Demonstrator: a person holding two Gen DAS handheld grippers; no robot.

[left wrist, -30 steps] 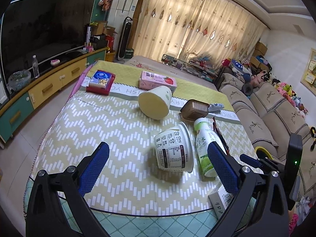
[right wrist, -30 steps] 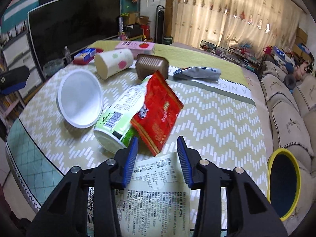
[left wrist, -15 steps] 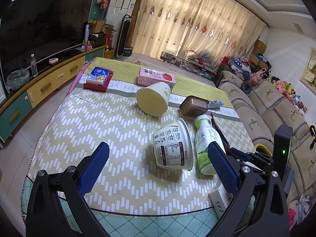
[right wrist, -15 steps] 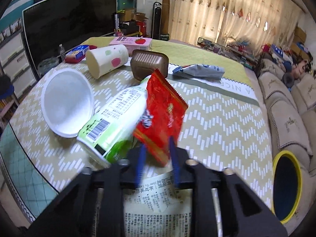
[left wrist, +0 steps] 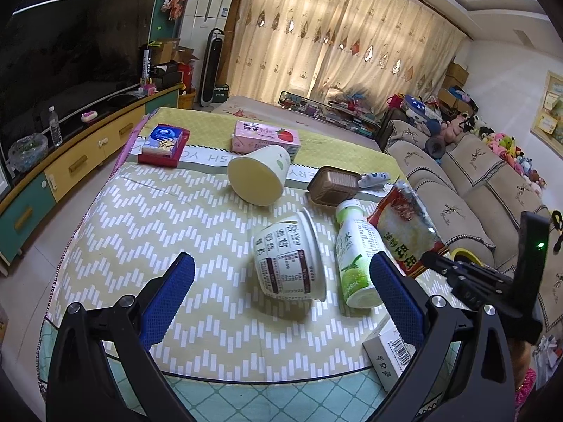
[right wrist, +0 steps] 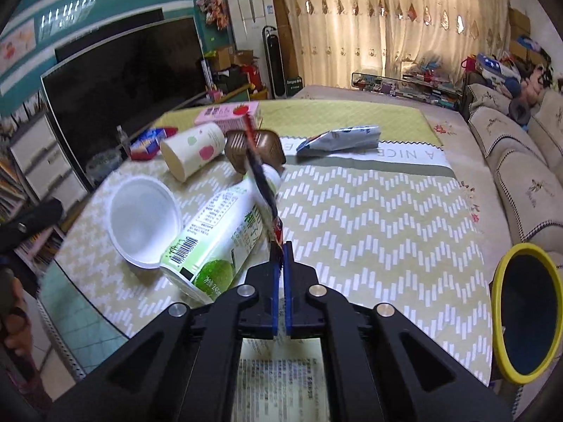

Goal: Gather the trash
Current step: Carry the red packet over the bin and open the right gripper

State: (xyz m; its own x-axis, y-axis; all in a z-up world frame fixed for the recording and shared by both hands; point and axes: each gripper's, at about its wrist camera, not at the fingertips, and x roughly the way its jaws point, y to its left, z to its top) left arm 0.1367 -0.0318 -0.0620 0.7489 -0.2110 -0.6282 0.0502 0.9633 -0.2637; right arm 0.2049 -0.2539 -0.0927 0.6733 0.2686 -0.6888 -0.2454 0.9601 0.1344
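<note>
Left wrist view: the left gripper, blue pads spread wide and holding nothing, hangs over the near edge of the table with the yellow-and-white zigzag cloth.
White printed plastic tub: lies on its side between the spread pads, probably the next pick.
Green-and-white plastic drink bottle: lies just beside the tub, cap pointing away.
Red foil snack packet: lifted off the cloth, gripped by one lower corner, so it hangs free for carrying.
Right gripper: blue pads pressed together, pinching the packet's corner; the packet shows edge-on here.
Yellow-rimmed dark bin: stands off the table's right side, the likely drop place.
Hard to make out: the bin's contents are dark; the white printed carton is partly hidden behind a gripper finger.
</note>
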